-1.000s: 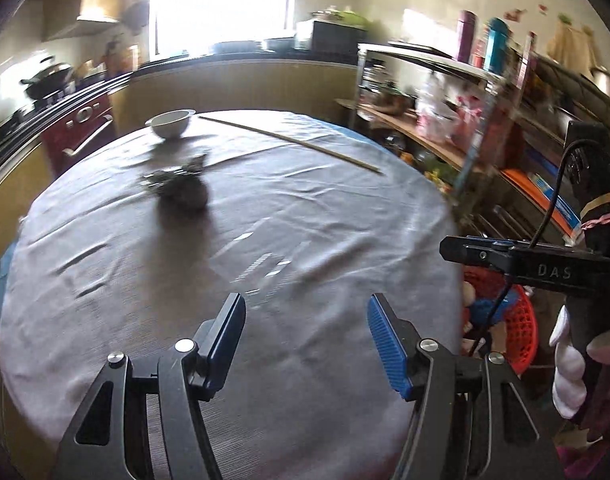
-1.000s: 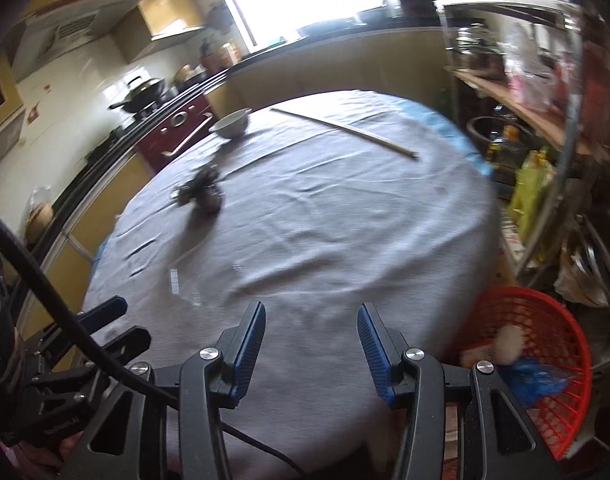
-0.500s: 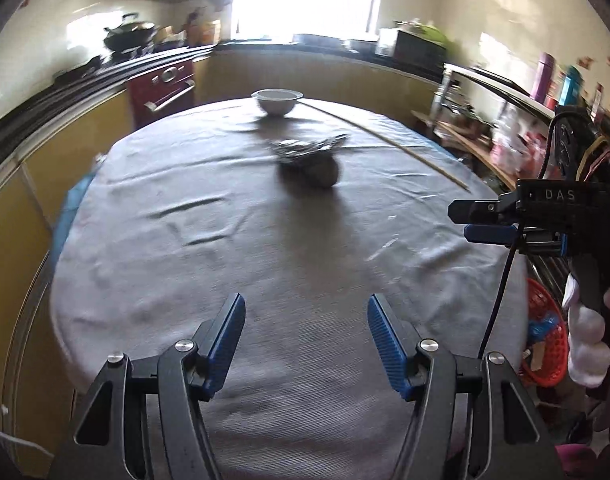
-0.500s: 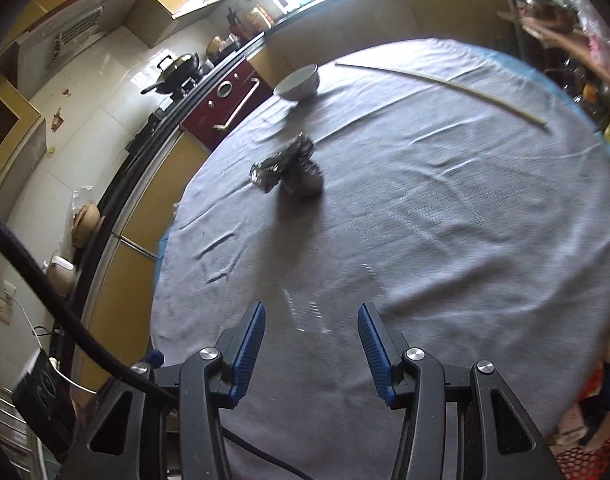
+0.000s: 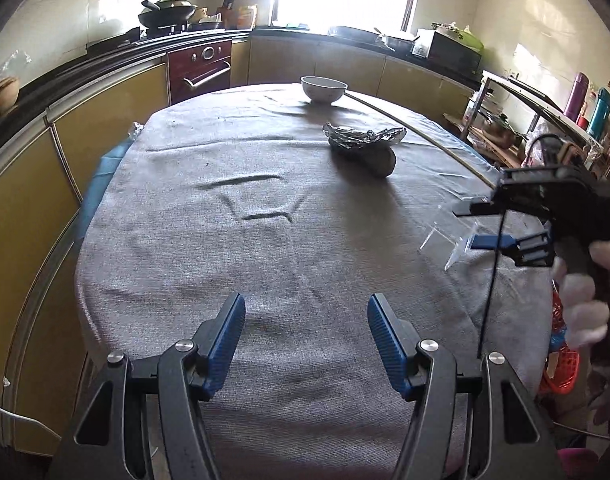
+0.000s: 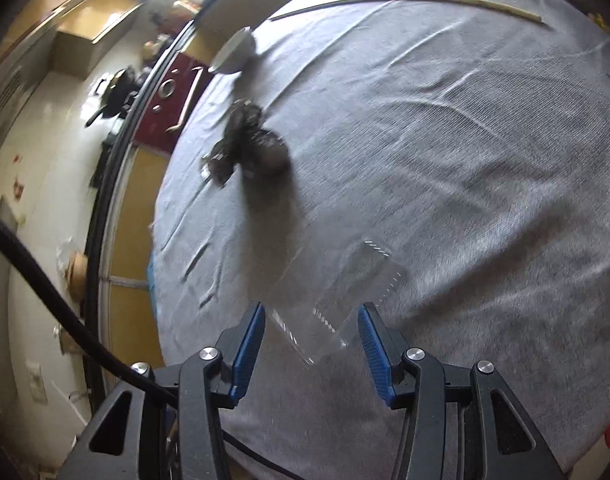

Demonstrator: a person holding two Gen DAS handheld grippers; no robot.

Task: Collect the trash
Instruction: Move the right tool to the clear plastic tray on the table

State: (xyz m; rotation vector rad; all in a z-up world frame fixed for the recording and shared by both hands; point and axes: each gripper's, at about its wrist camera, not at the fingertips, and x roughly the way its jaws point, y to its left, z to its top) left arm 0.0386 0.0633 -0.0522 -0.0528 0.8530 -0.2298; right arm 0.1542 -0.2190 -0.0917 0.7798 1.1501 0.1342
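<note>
A clear plastic piece point(image 6: 337, 300), flat and almost invisible, lies on the desk point(image 6: 485, 200) directly in front of the right claw point(image 6: 311, 334). Its near end sits between the two blue pads, which stand spread and do not press on it. Its long side runs away from the claw, toward the far left of the desk. From the left camera the same piece point(image 5: 445, 240) is seen just beside the tip of the right claw point(image 5: 505, 226), so the right hand is clearly the nearer one.

The left claw point(image 5: 305, 330) is spread too and holds nothing; under it is only bare cloth.

Farther away, near the middle of the desk, lies crumpled foil point(image 5: 363, 136) on a dark lump, and behind it a white bowl point(image 5: 324, 89) and a long thin stick point(image 6: 405, 0).

The desk is round, under a grey wrinkled cloth. Around it is a kitchen with yellow cabinets, and a red basket point(image 5: 561, 360) stands low at the right edge.
</note>
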